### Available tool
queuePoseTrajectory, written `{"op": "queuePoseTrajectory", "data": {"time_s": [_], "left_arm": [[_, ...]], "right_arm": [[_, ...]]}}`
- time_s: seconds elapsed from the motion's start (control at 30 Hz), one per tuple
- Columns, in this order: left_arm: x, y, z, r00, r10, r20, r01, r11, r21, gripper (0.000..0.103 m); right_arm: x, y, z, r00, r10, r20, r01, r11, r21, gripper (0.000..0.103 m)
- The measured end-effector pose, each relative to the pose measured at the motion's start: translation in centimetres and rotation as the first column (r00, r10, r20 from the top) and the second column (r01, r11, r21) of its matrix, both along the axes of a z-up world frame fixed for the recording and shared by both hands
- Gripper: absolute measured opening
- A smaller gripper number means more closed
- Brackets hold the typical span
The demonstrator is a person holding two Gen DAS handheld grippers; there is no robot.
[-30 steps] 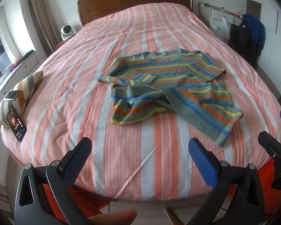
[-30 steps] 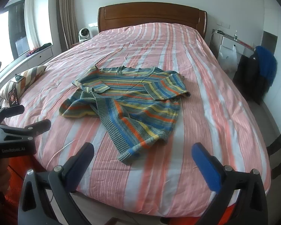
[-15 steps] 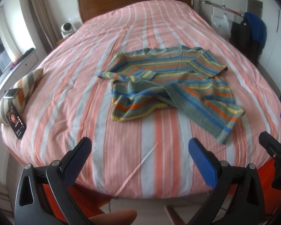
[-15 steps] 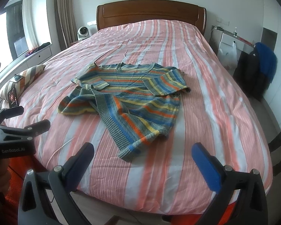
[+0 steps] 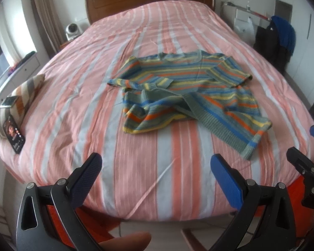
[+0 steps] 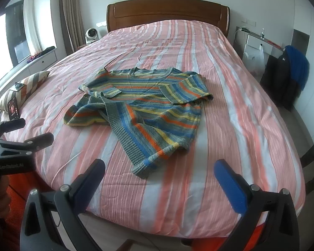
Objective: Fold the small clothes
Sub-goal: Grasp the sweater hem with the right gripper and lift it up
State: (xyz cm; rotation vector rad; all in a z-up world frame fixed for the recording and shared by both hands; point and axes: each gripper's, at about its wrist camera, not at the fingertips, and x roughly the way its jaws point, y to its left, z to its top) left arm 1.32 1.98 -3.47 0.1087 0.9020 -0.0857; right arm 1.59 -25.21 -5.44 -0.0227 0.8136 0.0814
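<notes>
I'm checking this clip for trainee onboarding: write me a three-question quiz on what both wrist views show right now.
1. True or false: the striped sweater lies neatly folded on the bed.
2. The phone leans against what? A) striped cushion B) headboard C) fan
3. Fill in: both the left gripper and the right gripper are ____ and hold nothing.

Key: 1 false, it lies crumpled; 2 A, the striped cushion; 3 open.
</notes>
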Motion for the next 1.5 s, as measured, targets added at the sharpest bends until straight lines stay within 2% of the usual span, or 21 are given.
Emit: {"op": "queuePoseTrajectory", "data": {"time_s": [0.17, 0.3, 0.4, 0.5, 0.53, 0.57, 0.63, 0.67, 0.73, 0.83, 0.93, 1.0, 1.03, 1.07, 1.1, 1.2, 1.27, 1.33, 1.37, 1.4, 1.5], "left_arm": [[0.6, 1.5, -0.7, 0.998, 0.055, -0.007, -0.055, 0.998, 0.01, 0.103], [1.0, 3.2, -1.4, 0.994, 0.107, -0.014, -0.107, 0.994, 0.021, 0.103], [1.0, 4.0, -1.7, 0.99, 0.141, -0.023, -0.14, 0.99, 0.011, 0.103], [0.9, 4.2, -1.8, 0.988, 0.151, -0.018, -0.151, 0.988, 0.01, 0.103], [0.9, 4.3, -1.8, 0.988, 0.152, -0.018, -0.152, 0.988, 0.01, 0.103], [1.0, 4.4, -1.8, 0.988, 0.153, -0.02, -0.153, 0.988, 0.009, 0.103], [1.1, 5.2, -1.7, 0.986, 0.162, -0.025, -0.162, 0.987, 0.004, 0.103], [1.1, 5.7, -1.6, 0.985, 0.17, -0.023, -0.17, 0.985, 0.003, 0.103], [1.1, 7.2, -1.5, 0.981, 0.196, -0.008, -0.196, 0.981, 0.005, 0.103], [1.2, 9.1, -1.8, 0.974, 0.226, 0.001, -0.226, 0.974, -0.006, 0.103], [1.8, 9.9, -2.9, 0.972, 0.233, -0.027, -0.234, 0.972, -0.021, 0.103], [2.1, 9.8, -3.4, 0.971, 0.231, -0.058, -0.233, 0.972, -0.023, 0.103], [1.9, 9.9, -3.5, 0.973, 0.222, -0.063, -0.224, 0.974, -0.035, 0.103], [1.8, 9.9, -3.4, 0.974, 0.217, -0.06, -0.219, 0.975, -0.043, 0.103], [1.5, 10.1, -3.4, 0.976, 0.213, -0.053, -0.215, 0.975, -0.046, 0.103], [1.3, 10.5, -3.8, 0.976, 0.208, -0.06, -0.211, 0.976, -0.052, 0.103], [1.4, 10.5, -4.0, 0.974, 0.212, -0.078, -0.217, 0.974, -0.068, 0.102], [1.3, 10.2, -3.8, 0.975, 0.202, -0.095, -0.211, 0.972, -0.105, 0.102], [1.2, 10.1, -3.5, 0.976, 0.195, -0.095, -0.205, 0.972, -0.118, 0.102], [1.0, 9.9, -3.2, 0.978, 0.19, -0.09, -0.201, 0.972, -0.126, 0.102], [0.1, 10.1, -2.0, 0.979, 0.193, -0.072, -0.201, 0.97, -0.134, 0.102]], "right_arm": [[0.7, -1.5, -1.6, 0.998, -0.006, -0.069, 0.015, 0.992, 0.123, 0.103], [2.6, -2.7, -4.6, 0.989, 0.033, -0.144, 0.005, 0.967, 0.256, 0.103], [5.4, -2.1, -7.9, 0.975, 0.082, -0.208, -0.022, 0.961, 0.275, 0.097], [7.4, -1.5, -10.1, 0.968, 0.104, -0.23, -0.022, 0.942, 0.335, 0.072], [7.9, -1.4, -10.8, 0.966, 0.098, -0.24, -0.011, 0.94, 0.341, 0.045], [8.0, -1.4, -11.0, 0.968, 0.083, -0.238, 0.001, 0.944, 0.331, 0.006], [7.5, -2.4, -10.5, 0.969, 0.056, -0.24, 0.03, 0.939, 0.343, 0.006], [6.5, -3.2, -9.8, 0.967, 0.073, -0.245, 0.025, 0.926, 0.377, 0.006], [4.4, -4.7, -7.8, 0.962, 0.114, -0.247, -0.012, 0.925, 0.38, 0.006], [0.4, -7.2, -5.7, 0.959, 0.113, -0.26, -0.036, 0.958, 0.284, 0.006], [-1.2, -9.2, -6.7, 0.945, 0.065, -0.32, -0.012, 0.986, 0.164, 0.007], [-1.2, -10.2, -7.7, 0.937, 0.006, -0.349, 0.02, 0.997, 0.07, 0.022], [-1.2, -10.7, -7.5, 0.941, -0.031, -0.338, 0.032, 0.999, -0.001, 0.035], [-1.3, -10.9, -7.2, 0.946, -0.046, -0.32, 0.038, 0.999, -0.034, 0.042], [-1.4, -11.3, -6.3, 0.956, -0.05, -0.289, 0.038, 0.998, -0.045, 0.043], [0.1, -9.9, -3.5, 0.975, 0.031, -0.221, -0.022, 0.999, 0.046, 0.047], [2.1, -6.9, -2.0, 0.973, 0.146, -0.176, -0.12, 0.982, 0.149, 0.06], [5.5, -2.7, -0.9, 0.949, 0.287, -0.13, -0.24, 0.925, 0.293, 0.069], [6.6, -1.2, -0.8, 0.938, 0.327, -0.112, -0.275, 0.904, 0.328, 0.069], [8.9, 1.4, -0.9, 0.921, 0.379, -0.091, -0.326, 0.878, 0.349, 0.069], [14.1, 6.8, -2.3, 0.899, 0.43, -0.082, -0.385, 0.866, 0.318, 0.069]]}}
